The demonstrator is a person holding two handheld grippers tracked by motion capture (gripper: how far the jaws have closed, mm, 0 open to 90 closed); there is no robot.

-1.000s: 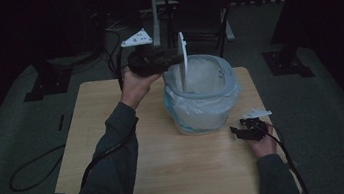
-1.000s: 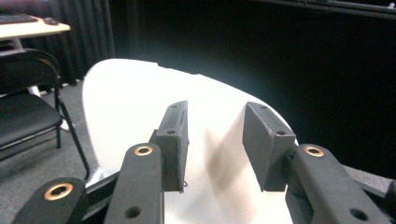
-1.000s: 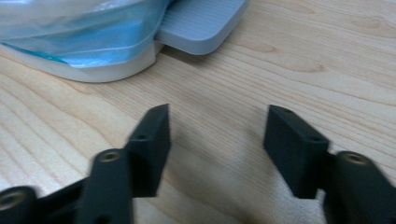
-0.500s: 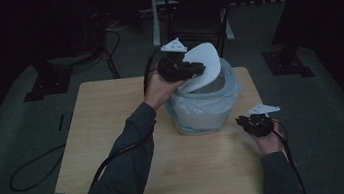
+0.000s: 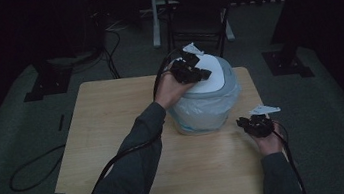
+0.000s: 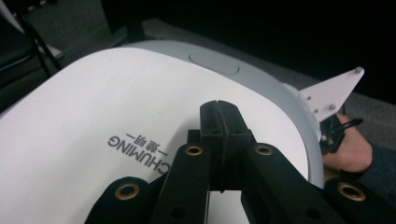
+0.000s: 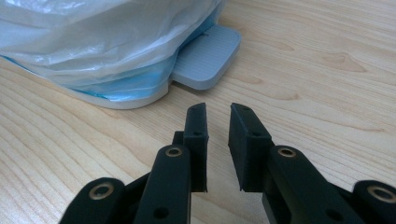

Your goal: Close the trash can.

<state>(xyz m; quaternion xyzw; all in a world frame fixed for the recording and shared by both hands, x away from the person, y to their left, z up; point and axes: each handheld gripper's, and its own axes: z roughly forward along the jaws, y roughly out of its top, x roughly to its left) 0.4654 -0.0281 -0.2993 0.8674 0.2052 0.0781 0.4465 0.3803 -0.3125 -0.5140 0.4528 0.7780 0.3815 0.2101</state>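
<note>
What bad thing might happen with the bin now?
1. The left gripper sits on the bin's white lid with jaws together; pressing off-centre might tip the bin.
2. The bag hangs down over the base beside the pedal; it could snag there.
3. The right gripper is open near the pedal and might bump it.

Looks like a dim recording lab: lone wooden table (image 5: 114,135), stand bases (image 5: 40,89), floor cables (image 5: 23,172), folding chair (image 5: 198,7)

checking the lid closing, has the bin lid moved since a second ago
Yes. The lid stood upright at the bin's far rim; now it lies down flat over the bin's top, with the shut left gripper on it.
</note>
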